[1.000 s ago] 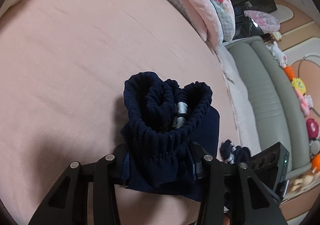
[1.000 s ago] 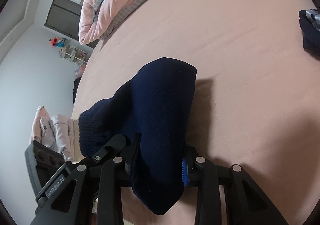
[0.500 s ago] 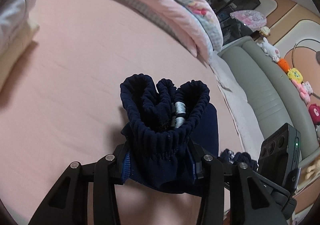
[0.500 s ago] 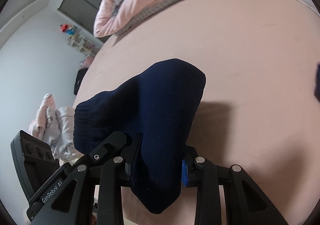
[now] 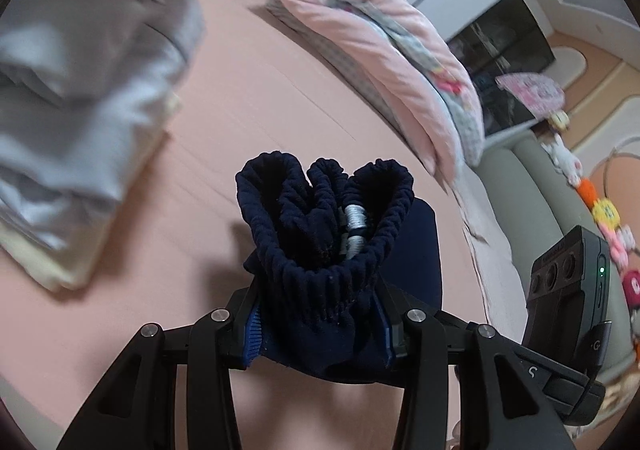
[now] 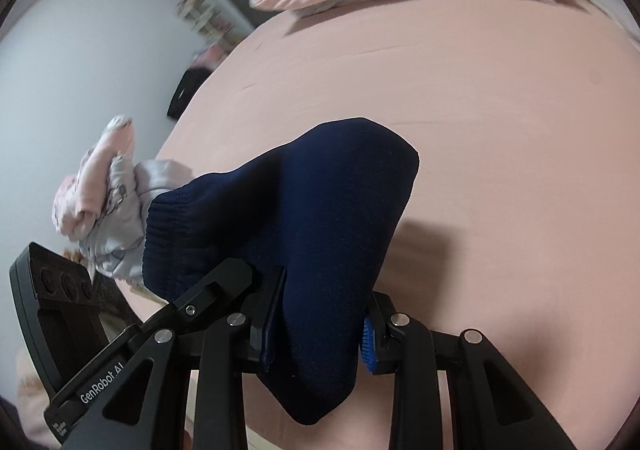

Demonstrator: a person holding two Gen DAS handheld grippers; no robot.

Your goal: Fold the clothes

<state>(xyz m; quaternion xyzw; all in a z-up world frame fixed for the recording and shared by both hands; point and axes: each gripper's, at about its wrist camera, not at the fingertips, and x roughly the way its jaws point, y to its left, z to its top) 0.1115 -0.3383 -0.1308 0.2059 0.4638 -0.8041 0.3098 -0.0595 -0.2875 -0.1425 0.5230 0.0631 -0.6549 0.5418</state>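
A navy blue garment with a ribbed elastic band is held up above the pink bed. My left gripper is shut on its bunched band end, where a silver-grey drawstring tip shows in the folds. My right gripper is shut on the smooth other end of the same garment, which hangs down between the fingers. The left gripper's body shows at the lower left of the right wrist view.
A stack of folded pale grey and cream clothes lies on the bed at the left; it also shows in the right wrist view. A rolled pink quilt lies at the bed's far side. A grey-green sofa with plush toys stands to the right.
Both grippers have carried the navy garment toward the folded stack, which has come into view. The small dark item beside the bed's right edge has left view. Both grips are unchanged.
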